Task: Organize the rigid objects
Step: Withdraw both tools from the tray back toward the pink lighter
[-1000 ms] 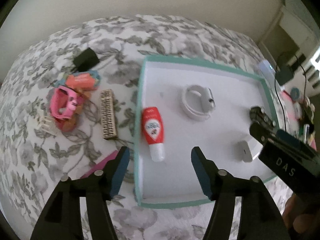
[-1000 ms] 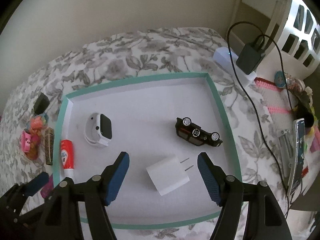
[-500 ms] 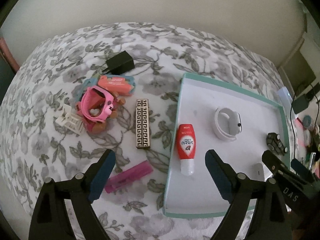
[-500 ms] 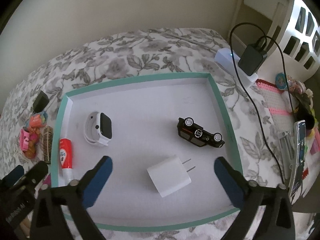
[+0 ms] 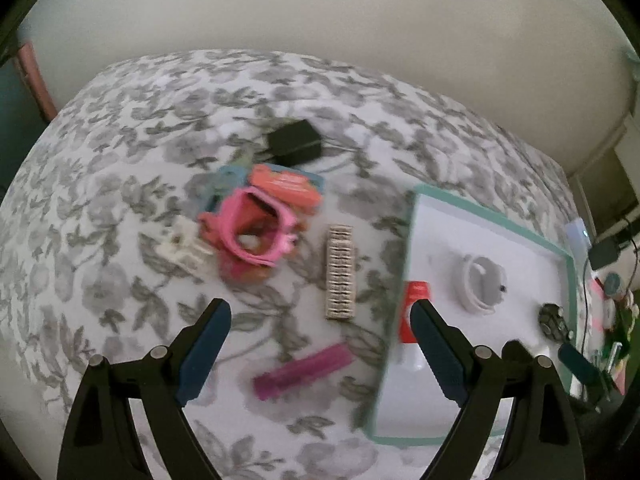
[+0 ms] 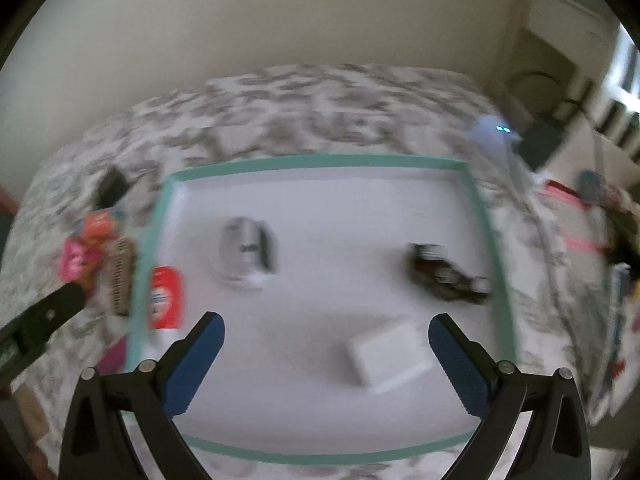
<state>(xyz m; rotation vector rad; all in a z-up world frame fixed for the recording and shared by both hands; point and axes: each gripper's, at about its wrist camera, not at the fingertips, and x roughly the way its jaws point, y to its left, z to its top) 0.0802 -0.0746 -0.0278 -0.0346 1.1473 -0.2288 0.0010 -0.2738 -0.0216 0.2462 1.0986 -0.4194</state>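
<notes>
One bed (image 5: 132, 132) with a grey floral cover filled both of my views, with one plain pale wall (image 5: 320, 12) across the top. One white tray with a teal rim (image 6: 320, 161) lay on it, at the right of my left view and in the middle of my right view. Four things sat in the tray: one white watch (image 6: 248, 252) at its upper left, one black toy car (image 6: 448, 272) at its right, one white charger block (image 6: 386, 354) low in the middle, and one red tube (image 6: 166, 296) against the left rim.

Outside the tray, in the left view, six things lay on the cover: one pink watch (image 5: 256, 232) on an orange pack (image 5: 286, 186), one black adapter (image 5: 294, 142) above them, one patterned hair clip (image 5: 340, 272), one magenta bar (image 5: 304, 368) and one white claw clip (image 5: 180, 244).

My left gripper (image 5: 320, 320) hung over the cover, fingers (image 5: 208, 344) released and empty, the right finger hiding part of the tube. My right gripper (image 6: 326, 336) hung over the tray, fingers (image 6: 456, 356) spread wide and empty, the charger block below between them. Clutter at the far right was too blurred to count.
</notes>
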